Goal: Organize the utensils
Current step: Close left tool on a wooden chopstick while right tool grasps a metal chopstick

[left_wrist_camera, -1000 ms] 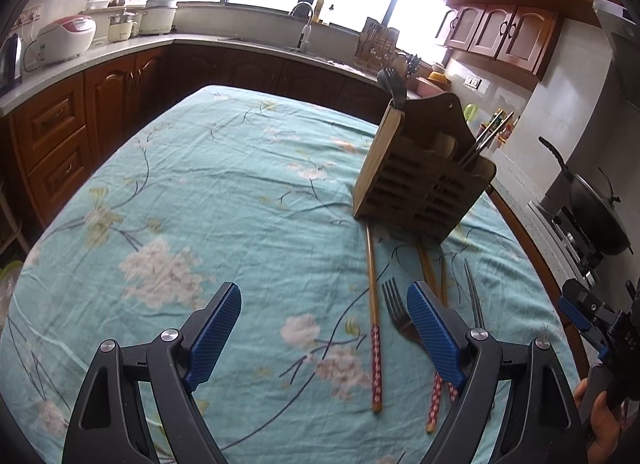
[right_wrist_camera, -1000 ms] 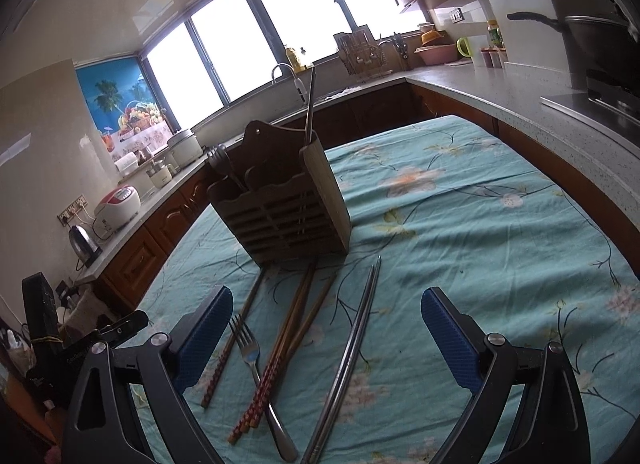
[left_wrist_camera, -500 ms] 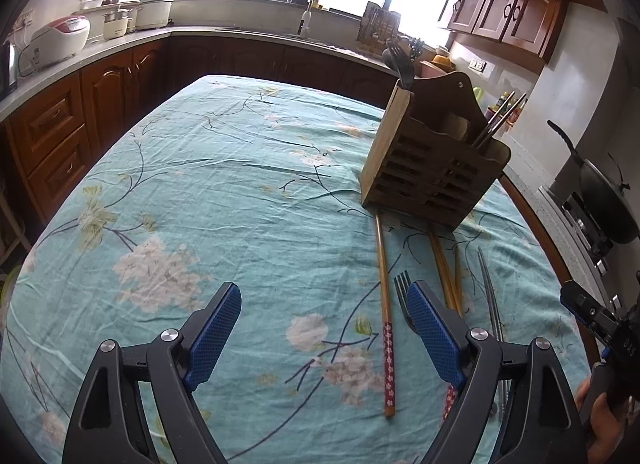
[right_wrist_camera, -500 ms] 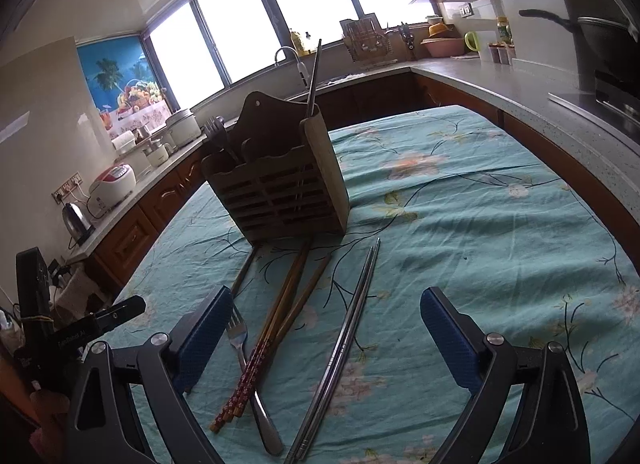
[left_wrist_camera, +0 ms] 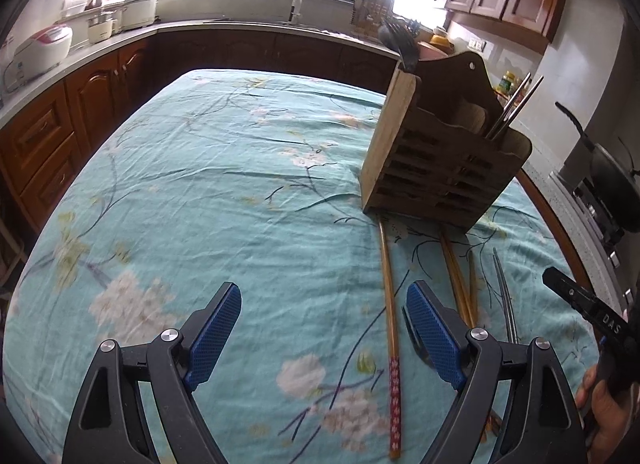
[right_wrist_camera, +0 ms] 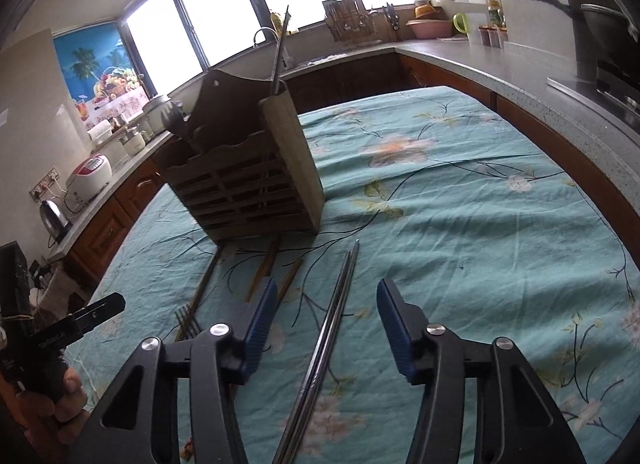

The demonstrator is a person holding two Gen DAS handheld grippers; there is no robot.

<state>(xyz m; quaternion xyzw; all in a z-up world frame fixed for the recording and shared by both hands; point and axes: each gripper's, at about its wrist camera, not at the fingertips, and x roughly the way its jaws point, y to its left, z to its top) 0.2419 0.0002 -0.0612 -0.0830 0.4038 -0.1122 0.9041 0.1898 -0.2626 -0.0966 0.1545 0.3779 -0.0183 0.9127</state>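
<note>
A wooden utensil holder stands on the table and holds a dark utensil and metal chopsticks. In front of it lie wooden chopsticks with red patterned ends, more wooden chopsticks, a fork and a pair of metal chopsticks. My left gripper is open and empty, just left of the red-ended chopstick. My right gripper is open, low over the table, with the metal chopsticks lying between its fingers.
The table wears a teal floral cloth. Kitchen counters with rice cookers, a sink and a dish rack ring the room. A wok sits on the stove at the right.
My right gripper has come forward and down, narrowed its opening, and now straddles the metal chopsticks. My left gripper has drifted forward and slightly left; the fork is now hidden behind its right finger.
</note>
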